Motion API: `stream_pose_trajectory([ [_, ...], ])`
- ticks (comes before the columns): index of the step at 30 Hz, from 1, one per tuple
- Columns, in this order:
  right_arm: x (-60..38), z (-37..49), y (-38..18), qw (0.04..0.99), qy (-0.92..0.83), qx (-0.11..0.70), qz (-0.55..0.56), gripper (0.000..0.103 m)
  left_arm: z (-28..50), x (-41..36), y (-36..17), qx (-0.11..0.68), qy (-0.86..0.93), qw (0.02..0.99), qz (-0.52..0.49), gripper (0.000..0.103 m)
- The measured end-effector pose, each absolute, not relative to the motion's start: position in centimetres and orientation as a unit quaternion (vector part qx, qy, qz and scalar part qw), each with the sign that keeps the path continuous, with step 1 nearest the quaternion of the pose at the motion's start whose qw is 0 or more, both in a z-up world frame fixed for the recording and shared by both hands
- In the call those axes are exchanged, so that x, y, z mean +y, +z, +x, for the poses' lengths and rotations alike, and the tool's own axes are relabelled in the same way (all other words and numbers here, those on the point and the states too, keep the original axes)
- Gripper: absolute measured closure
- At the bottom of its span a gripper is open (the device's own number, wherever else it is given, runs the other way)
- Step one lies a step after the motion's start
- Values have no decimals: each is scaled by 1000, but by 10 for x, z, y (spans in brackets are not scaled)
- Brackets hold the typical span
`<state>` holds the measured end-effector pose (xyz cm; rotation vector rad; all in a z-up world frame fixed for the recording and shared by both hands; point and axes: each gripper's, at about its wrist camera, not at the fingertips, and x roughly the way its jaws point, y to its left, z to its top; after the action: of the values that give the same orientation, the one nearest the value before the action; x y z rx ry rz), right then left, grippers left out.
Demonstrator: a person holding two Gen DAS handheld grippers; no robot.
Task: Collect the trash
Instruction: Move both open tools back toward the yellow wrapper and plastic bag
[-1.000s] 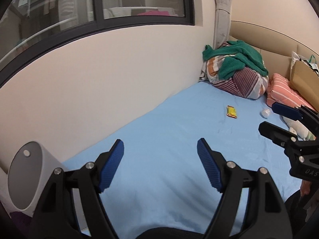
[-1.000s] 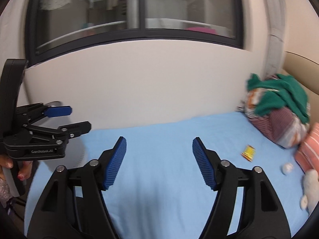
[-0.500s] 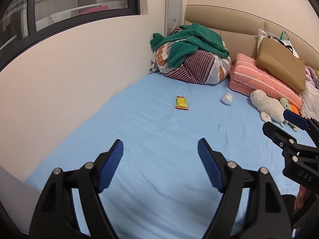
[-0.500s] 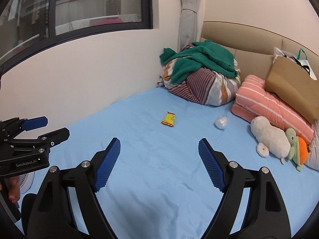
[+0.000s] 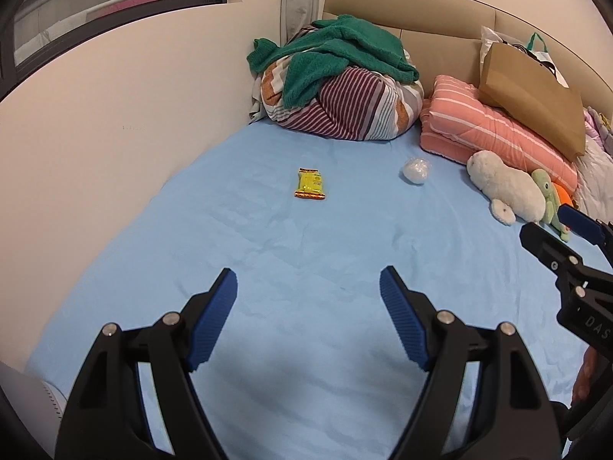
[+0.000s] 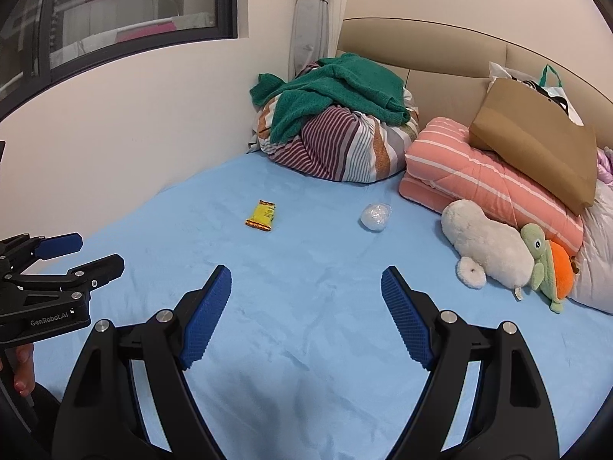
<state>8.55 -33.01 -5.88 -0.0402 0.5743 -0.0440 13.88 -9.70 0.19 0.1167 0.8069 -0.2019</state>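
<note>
1. Trash lies untouched on a bed (image 5: 268,402) covered in a blue sheet: a yellow snack wrapper (image 5: 310,183) flat at mid-bed, and a crumpled clear plastic ball (image 5: 415,170) to its right, near the pink striped pillow (image 5: 494,130).
2. Both tools hover over the near end of the bed, well apart from either piece. The left gripper (image 5: 308,299) has its jaws spread with nothing between them; the right gripper (image 6: 306,295) is likewise spread and empty.
3. Seen from the right wrist, the wrapper (image 6: 261,215) sits left of centre and the ball (image 6: 376,217) right of centre, so one piece per tool looks the likely plan.
4. Risks, as judged from here: the flat wrapper could slide, or the jaws could pinch the soft sheet along with it; the light ball may roll toward the white plush toy (image 6: 484,247); and two tools reaching side by side could knock together.
</note>
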Motion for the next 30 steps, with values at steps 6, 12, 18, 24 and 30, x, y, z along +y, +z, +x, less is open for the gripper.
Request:
stream_pose_trajectory([
  [6,-353,136,-73,957,-37,287,-19,25,191,-116,-23,399,-107,909,56,26],
  [12,-376,205,-97,955,-51,293,-23,25,260,-135,-56,397,-114,909,60,26],
  [18,-401,279,-131,952,-64,299,-17,25,331,-158,-100,402,-120,905,69,26],
  [24,-429,341,-166,948,-79,309,6,25,388,-177,-146,412,-116,900,77,26],
  [30,-451,387,-196,942,-98,320,12,25,428,-181,-180,428,-107,895,66,26],
])
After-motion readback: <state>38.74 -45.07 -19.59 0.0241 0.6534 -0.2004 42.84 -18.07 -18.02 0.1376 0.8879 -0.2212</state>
